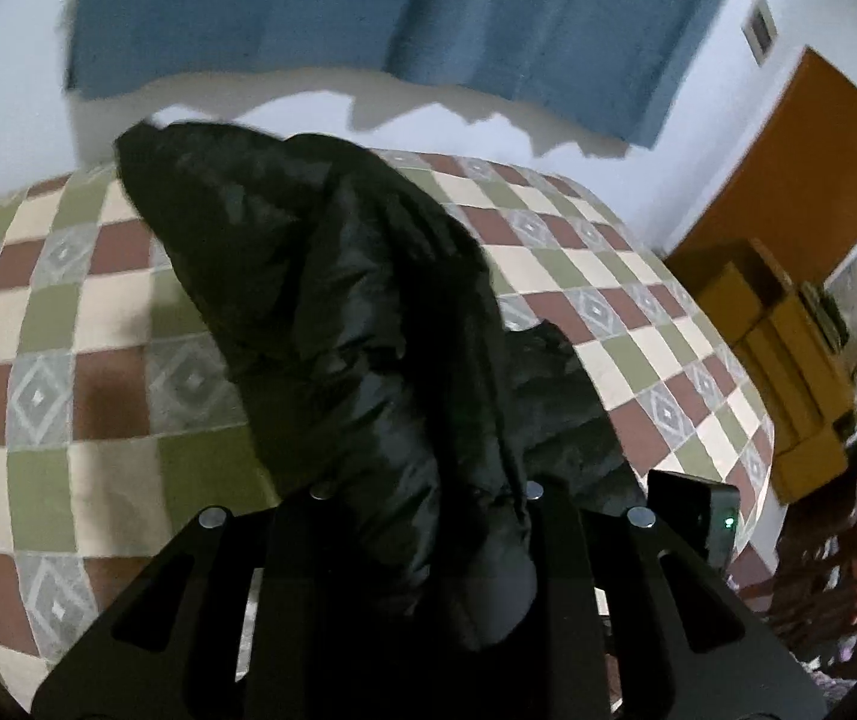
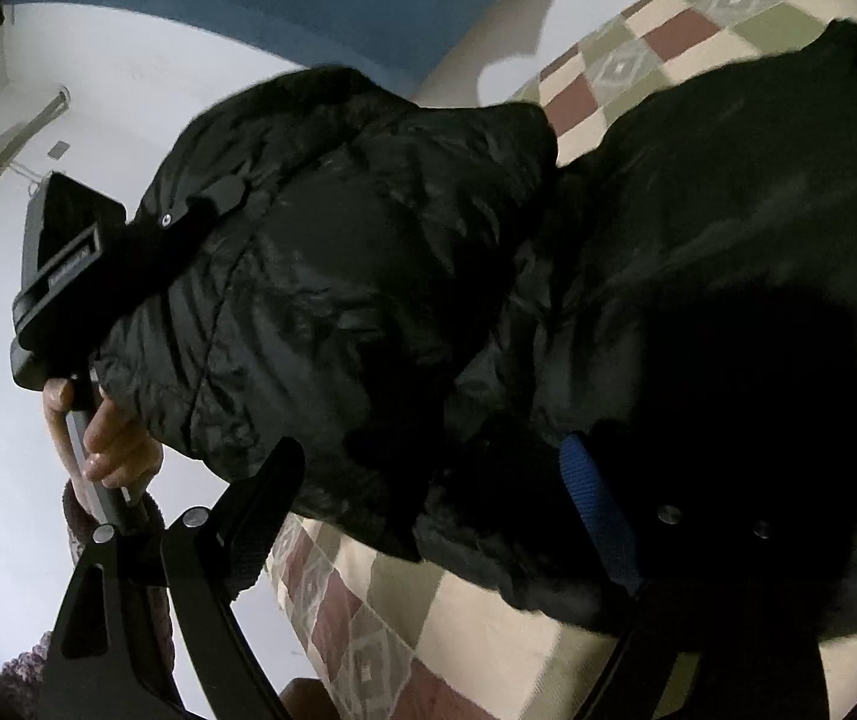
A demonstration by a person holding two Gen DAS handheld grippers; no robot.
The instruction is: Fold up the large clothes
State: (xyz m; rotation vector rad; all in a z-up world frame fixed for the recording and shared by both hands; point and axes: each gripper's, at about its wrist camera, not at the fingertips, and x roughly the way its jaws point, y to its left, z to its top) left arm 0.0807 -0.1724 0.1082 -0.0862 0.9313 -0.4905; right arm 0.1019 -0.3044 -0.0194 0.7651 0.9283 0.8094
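Black padded jacket (image 1: 356, 324) lifted above checked bedspread (image 1: 68, 324), bulk hanging toward 11 o'clock in left wrist view. Left gripper (image 1: 425, 501) fingers narrow, clamped on jacket fold. Right gripper (image 2: 428, 480) fingers spread wider, jacket fabric bunched between; actual grip cannot be told. Hand (image 2: 110, 426) on other gripper's handle at 9 o'clock. Blue curtain (image 1: 368, 12) at 12 o'clock.

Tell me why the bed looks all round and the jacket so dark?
Left wrist view: the fisheye lens bends the checkered bed cover into a dome, and the blue curtain is smeared by blur. Right wrist view: the black jacket fills the frame, with its right part lost in deep shadow while the white wall behind is bright.
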